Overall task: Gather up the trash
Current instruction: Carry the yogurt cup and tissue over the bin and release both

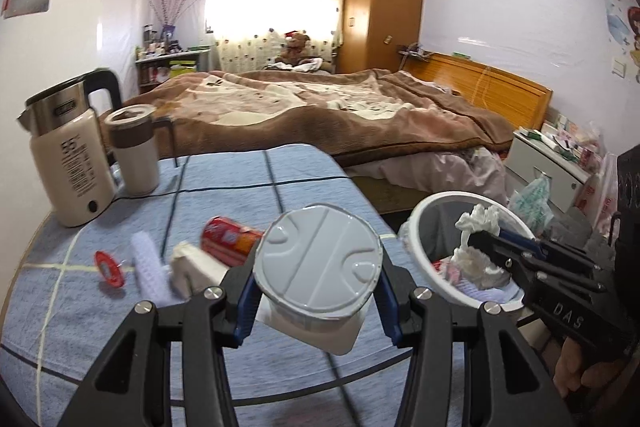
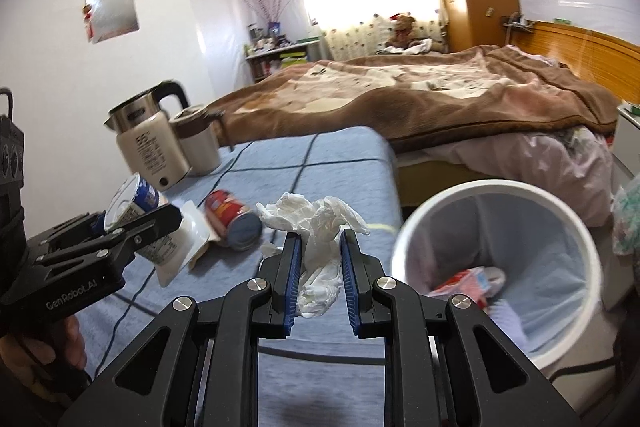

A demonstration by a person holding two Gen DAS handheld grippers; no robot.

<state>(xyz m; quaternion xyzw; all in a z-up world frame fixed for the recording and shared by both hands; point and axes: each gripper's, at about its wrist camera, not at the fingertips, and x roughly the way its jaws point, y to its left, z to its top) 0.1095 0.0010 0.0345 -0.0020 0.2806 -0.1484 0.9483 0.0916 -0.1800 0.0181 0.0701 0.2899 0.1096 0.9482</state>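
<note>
You've got two grippers up: left gripper (image 1: 318, 301) with one foil-lidded cup (image 1: 316, 269), right gripper (image 2: 320, 267) with one crumpled tissue (image 2: 316, 227). On the table: one red can (image 1: 230, 241), one kettle (image 1: 66, 155), one mug (image 1: 132, 151), one red ring (image 1: 108, 267). One white bin (image 2: 496, 267) beside it.

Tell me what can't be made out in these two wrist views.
- Left wrist view: the foil-lidded white plastic cup in the left gripper; its own lid hides any contents.
- Both views: white round trash bin; base cut off.
- Left wrist view: bin contents partly behind the right gripper and its crumpled white tissue.
</note>
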